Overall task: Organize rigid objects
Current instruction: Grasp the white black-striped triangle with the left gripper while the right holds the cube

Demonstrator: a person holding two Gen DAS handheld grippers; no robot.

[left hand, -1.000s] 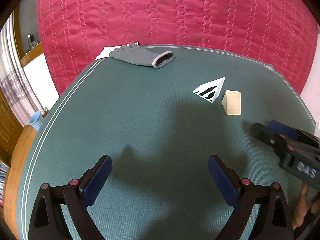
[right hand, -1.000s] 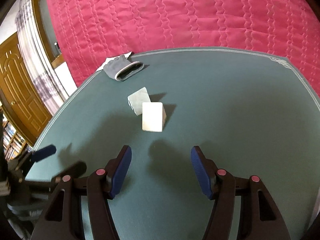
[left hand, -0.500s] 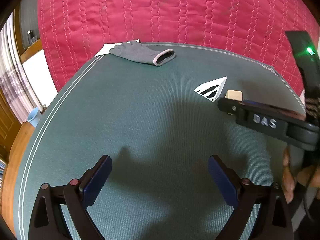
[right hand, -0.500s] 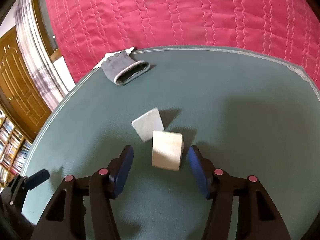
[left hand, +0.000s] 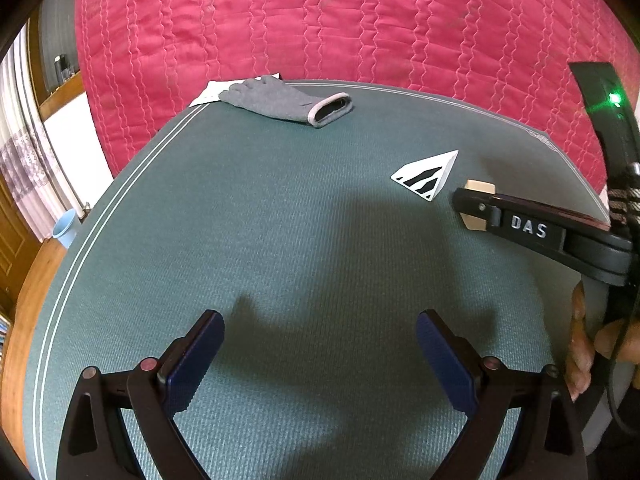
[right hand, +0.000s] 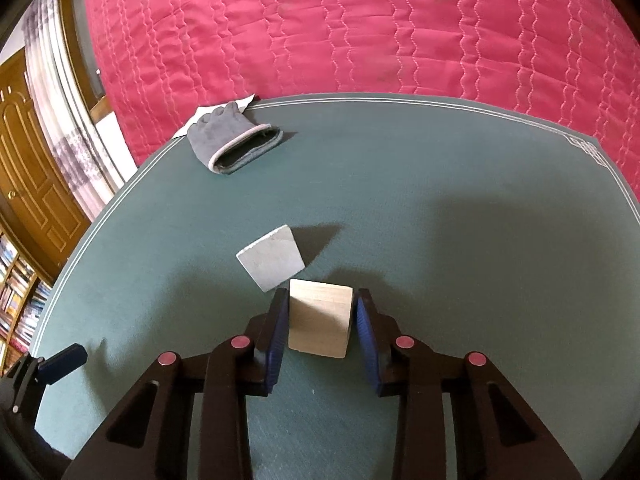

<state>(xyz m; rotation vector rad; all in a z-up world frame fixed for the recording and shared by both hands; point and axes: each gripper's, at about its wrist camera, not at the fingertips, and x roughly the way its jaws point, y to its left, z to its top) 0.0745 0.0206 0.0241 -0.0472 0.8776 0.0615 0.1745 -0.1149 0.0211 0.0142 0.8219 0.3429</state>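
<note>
The right gripper point(right hand: 320, 316) has just been closing its jaws, and the wooden block point(right hand: 320, 322) now sits between the two blue pads point(right hand: 278, 328), which press against its left and right faces. The block rests on the green mat point(right hand: 460, 220), roughly midway across it and toward the near edge. In the left wrist view the same gripper reaches in from the right edge of the mat, its black finger lying across the block point(left hand: 478, 188), and a hand point(left hand: 584, 344) grips its handle at the frame's right side.

Just beyond the block, toward the far left, stands a white wedge point(right hand: 272, 258), tilted on the mat and very close to the block's far left corner (whether the two actually touch cannot be told). From the left wrist view its side face shows black stripes point(left hand: 426, 176).

The left gripper point(left hand: 320, 354) hovers over the near part of the mat with its jaws spread wide and nothing between them.

At the far left corner of the mat lies a grey glove point(left hand: 288, 100), cuff opening toward the mat's middle, with a white sheet of paper point(left hand: 206, 94) partly under it. A red quilted cover point(right hand: 360, 28) rises behind the far edge.
</note>
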